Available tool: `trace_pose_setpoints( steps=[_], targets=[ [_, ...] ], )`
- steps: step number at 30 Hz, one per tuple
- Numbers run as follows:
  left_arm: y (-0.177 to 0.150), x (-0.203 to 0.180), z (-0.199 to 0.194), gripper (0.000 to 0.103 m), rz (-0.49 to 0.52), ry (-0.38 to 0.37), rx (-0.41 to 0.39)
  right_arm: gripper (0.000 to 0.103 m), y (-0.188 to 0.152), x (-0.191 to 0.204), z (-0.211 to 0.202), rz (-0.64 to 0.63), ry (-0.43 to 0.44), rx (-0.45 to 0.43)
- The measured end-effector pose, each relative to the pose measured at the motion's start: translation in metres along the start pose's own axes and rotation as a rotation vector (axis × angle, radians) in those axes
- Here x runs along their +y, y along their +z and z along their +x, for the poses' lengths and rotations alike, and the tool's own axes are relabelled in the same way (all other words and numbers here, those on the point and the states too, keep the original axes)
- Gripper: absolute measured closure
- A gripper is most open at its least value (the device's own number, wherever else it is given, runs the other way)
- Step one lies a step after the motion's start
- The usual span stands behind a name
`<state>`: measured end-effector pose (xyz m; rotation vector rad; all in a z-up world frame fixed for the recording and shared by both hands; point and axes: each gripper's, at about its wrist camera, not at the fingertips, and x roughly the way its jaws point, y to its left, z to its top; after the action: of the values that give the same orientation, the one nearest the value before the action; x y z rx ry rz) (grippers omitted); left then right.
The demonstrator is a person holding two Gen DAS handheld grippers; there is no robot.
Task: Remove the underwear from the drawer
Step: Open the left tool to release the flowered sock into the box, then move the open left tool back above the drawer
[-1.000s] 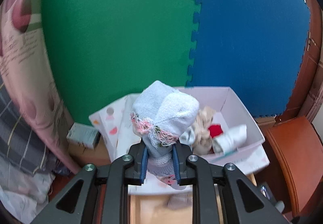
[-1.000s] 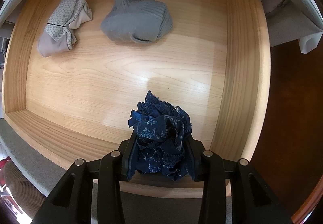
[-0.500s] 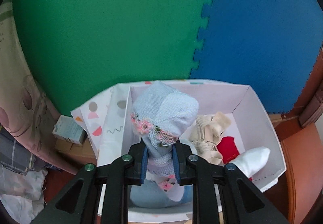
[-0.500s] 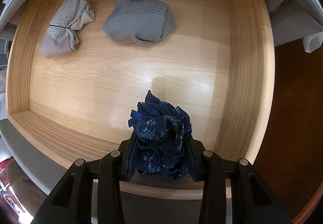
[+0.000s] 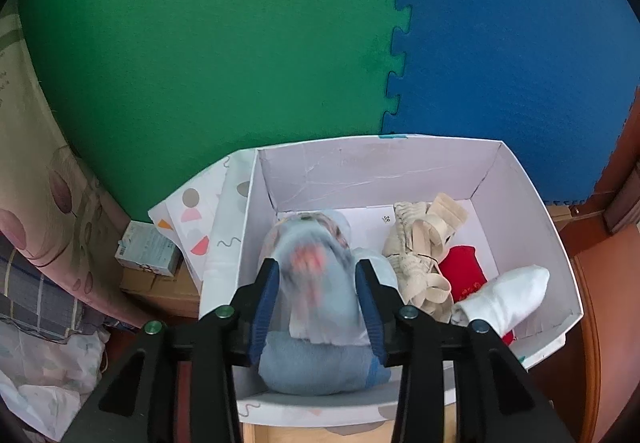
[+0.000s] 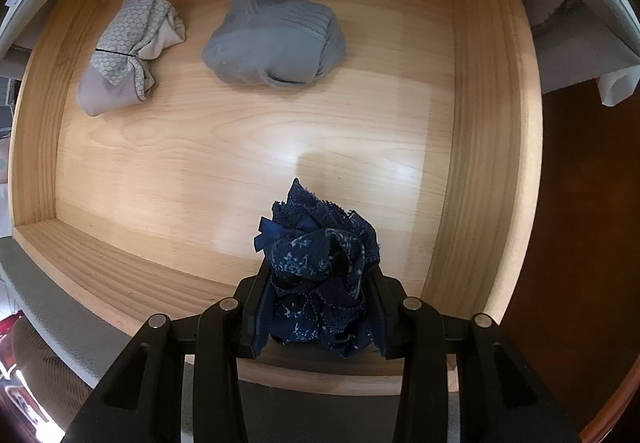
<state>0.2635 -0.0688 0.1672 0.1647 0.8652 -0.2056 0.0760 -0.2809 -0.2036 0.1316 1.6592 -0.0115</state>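
Observation:
In the left wrist view my left gripper (image 5: 316, 267) hangs over a white cardboard box (image 5: 360, 179). Its jaws are opening. Light blue underwear with pink trim (image 5: 308, 239) is between them, motion-blurred and slipping free of the blue pads (image 5: 266, 295), above another light blue piece (image 5: 320, 363) on the box floor. In the right wrist view my right gripper (image 6: 320, 275) points straight down, shut on bunched navy lace underwear (image 6: 316, 239) above the wooden drawer (image 6: 240, 147). Grey underwear (image 6: 276, 33) and a honeycomb-patterned pair (image 6: 132, 51) lie at the drawer's far side.
The box also holds a beige garment (image 5: 420, 259), a red piece (image 5: 464, 271) and a white sock (image 5: 508, 295). A small carton (image 5: 148, 249) and patterned bedding (image 5: 52, 203) sit left of it. Green (image 5: 220, 43) and blue (image 5: 500, 43) foam mats lie beyond.
The left gripper came down over the box and its jaws parted, so the light blue underwear now blurs as it drops. The right gripper and its navy underwear stayed put.

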Motion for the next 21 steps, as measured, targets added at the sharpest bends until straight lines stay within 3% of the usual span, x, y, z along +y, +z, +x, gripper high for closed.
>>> trace_pose_setpoints(
  steps=[8,14,21],
  targets=[
    [-0.037,0.000,-0.035,0.063,0.037,-0.032,-0.017,0.066,0.001,0.011,0.002,-0.016,-0.026,0.002],
    [-0.100,0.003,-0.047,0.063,0.044,-0.048,0.026,0.066,0.000,0.017,0.001,-0.018,-0.042,-0.003],
    [-0.196,0.011,-0.024,0.063,-0.055,-0.032,0.126,0.066,-0.002,0.026,-0.002,-0.024,-0.088,-0.018]
  ],
)
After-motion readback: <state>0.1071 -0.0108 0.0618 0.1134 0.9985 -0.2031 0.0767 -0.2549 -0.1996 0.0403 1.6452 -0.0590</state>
